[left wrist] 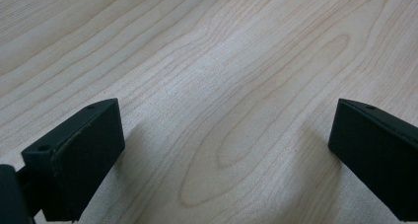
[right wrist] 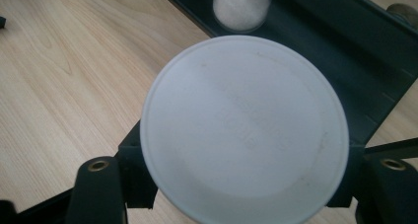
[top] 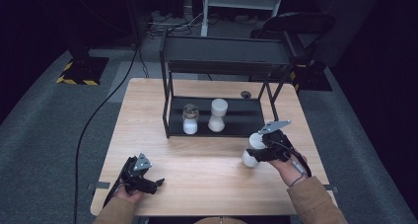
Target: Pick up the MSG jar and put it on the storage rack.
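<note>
My right gripper point(top: 257, 154) is shut on a white jar with a white lid point(top: 252, 151), holding it tilted just above the table at the right. In the right gripper view the round white lid point(right wrist: 245, 130) sits between the two jaws, which press on the jar below it. Two more jars stand on the lower shelf of the black rack point(top: 246, 125): a glass one with a metal lid point(top: 190, 119) and a white-lidded one point(top: 218, 115). My left gripper point(top: 158, 183) rests low at the table's near left, open, with bare wood between its jaws.
The black two-tier rack stands at the table's far middle, its top shelf point(top: 226, 50) bare. A small dark round object point(top: 245, 94) lies on the table behind it. A black cable point(top: 93, 120) runs over the grey floor at the left.
</note>
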### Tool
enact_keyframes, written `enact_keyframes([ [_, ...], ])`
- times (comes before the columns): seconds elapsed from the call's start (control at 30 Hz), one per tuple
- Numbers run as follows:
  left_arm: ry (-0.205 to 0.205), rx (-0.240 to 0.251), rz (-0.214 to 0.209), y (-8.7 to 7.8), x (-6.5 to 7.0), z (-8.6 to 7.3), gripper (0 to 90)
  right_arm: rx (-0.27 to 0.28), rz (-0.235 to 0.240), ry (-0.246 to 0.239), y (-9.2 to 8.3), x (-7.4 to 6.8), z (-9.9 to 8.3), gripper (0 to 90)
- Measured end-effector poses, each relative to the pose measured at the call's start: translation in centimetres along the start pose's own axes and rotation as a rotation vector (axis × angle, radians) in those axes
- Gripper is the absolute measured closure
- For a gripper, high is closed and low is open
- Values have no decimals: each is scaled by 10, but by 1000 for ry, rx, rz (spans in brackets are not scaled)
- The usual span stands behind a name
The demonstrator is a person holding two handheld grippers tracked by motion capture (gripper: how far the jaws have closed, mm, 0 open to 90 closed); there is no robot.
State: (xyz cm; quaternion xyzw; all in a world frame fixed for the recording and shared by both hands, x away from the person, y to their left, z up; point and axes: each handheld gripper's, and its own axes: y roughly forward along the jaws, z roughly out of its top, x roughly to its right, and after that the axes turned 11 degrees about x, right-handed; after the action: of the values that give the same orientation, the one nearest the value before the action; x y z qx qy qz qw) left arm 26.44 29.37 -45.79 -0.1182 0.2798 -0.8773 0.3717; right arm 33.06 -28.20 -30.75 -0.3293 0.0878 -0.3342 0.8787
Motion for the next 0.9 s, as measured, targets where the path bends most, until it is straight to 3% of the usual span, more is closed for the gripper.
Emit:
enact_keyframes([
  [0.6, -5, -1, 5, -1, 1, 0, 1, 32, -29, 7, -15, 22, 38, 332],
  [0.9, -5, -1, 5, -1, 1, 0, 1, 33, -37, 13, -11, 31, 53, 332],
])
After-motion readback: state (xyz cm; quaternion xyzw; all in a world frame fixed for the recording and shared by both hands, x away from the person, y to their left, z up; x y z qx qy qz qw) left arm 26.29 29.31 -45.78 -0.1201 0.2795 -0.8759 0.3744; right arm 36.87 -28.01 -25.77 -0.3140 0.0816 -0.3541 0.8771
